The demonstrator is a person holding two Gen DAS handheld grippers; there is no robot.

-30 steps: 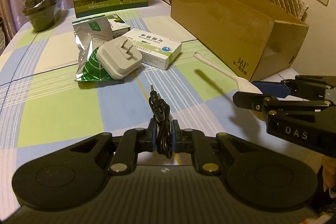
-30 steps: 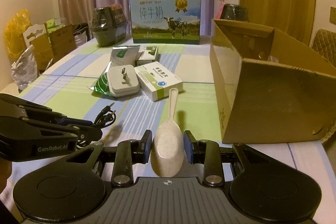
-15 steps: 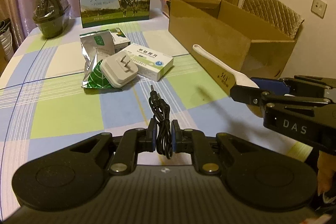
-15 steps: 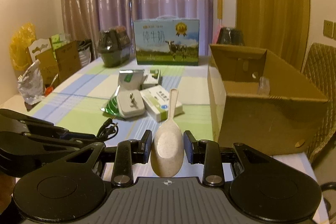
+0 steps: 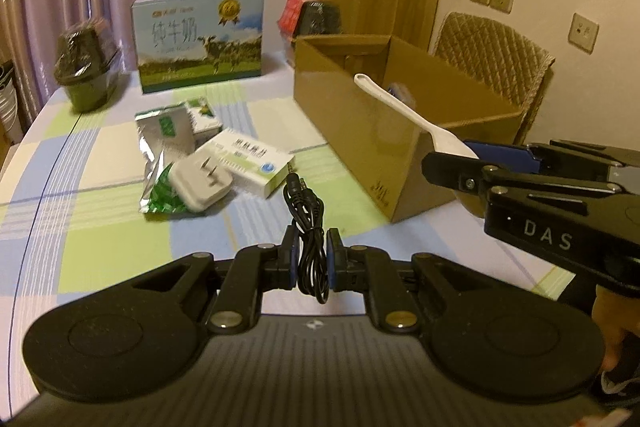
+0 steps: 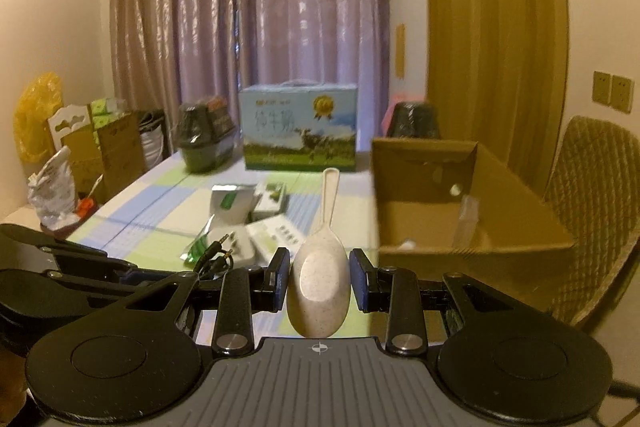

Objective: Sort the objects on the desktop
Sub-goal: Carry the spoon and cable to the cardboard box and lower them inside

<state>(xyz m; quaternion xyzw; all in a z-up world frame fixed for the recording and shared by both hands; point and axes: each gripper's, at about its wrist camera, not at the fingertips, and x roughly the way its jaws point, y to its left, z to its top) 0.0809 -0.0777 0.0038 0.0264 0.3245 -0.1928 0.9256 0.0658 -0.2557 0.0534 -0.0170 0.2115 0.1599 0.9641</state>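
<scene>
In our left gripper (image 5: 311, 259) the jaws are pinched tight on a coiled black audio cable (image 5: 308, 223), held above the checked tablecloth (image 5: 80, 219) with its plugs pointing away from us. Our right gripper (image 6: 319, 285) is clamped on the bowl of a pale rice spoon (image 6: 320, 267), whose handle reaches toward the open cardboard box (image 5: 360, 131) on the right side of the table. Farther out on the left lie a white plug adapter (image 5: 202, 183), a medicine box (image 5: 252, 163) and a foil pouch (image 5: 164, 143) close together, with a milk carton (image 5: 200, 39) standing at the far edge.
</scene>
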